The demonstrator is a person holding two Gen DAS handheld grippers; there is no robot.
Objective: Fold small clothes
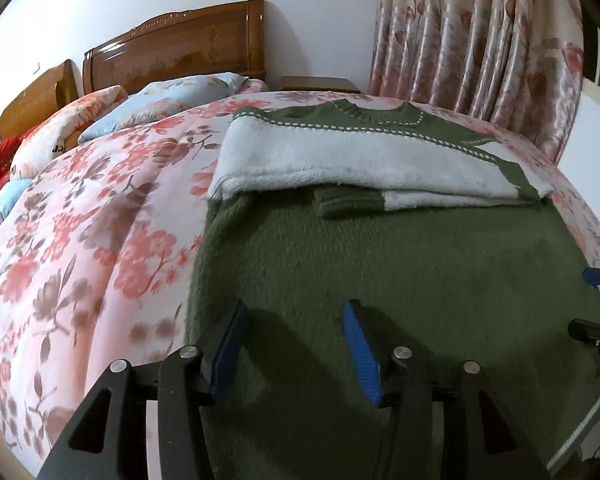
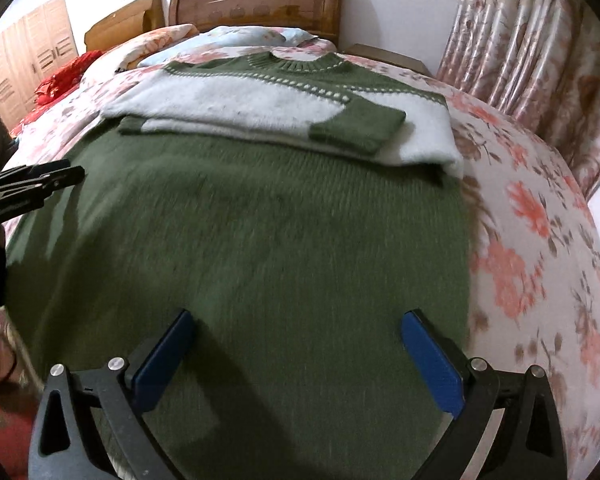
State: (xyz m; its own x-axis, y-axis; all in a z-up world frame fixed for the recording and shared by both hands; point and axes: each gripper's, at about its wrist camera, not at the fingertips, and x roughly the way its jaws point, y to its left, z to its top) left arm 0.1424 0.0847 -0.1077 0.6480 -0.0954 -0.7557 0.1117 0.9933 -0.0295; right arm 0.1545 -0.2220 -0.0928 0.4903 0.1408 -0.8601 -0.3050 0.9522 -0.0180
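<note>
While the sweater (image 2: pixel 236 232) lies flat on the flowered quilt (image 2: pixel 540 216), back up, with both sleeves already crossed over the chest near the collar, the step in hand looks like the bottom-up fold. Both claws hang over the green body close to the hem with nothing between their pads: the left gripper (image 1: pixel 296 316) is partly spread, the right gripper (image 2: pixel 296 328) is wider. To do it well, I'd pinch the hem at its two corners, same depth each side, lift together and carry it level toward the collar so the edge lands square on the folded sleeves (image 2: pixel 340 128) and doesn't drag them out of place.

The right view shows the green cuff on top of the white one, plus the wardrobe (image 2: pixel 28 52) far left. The left view misses that overlap, mostly showing one white sleeve, but catches the bedside table (image 1: pixel 320 84) more fully. The hem itself is under the claws in both, so probably close, hard to say.
</note>
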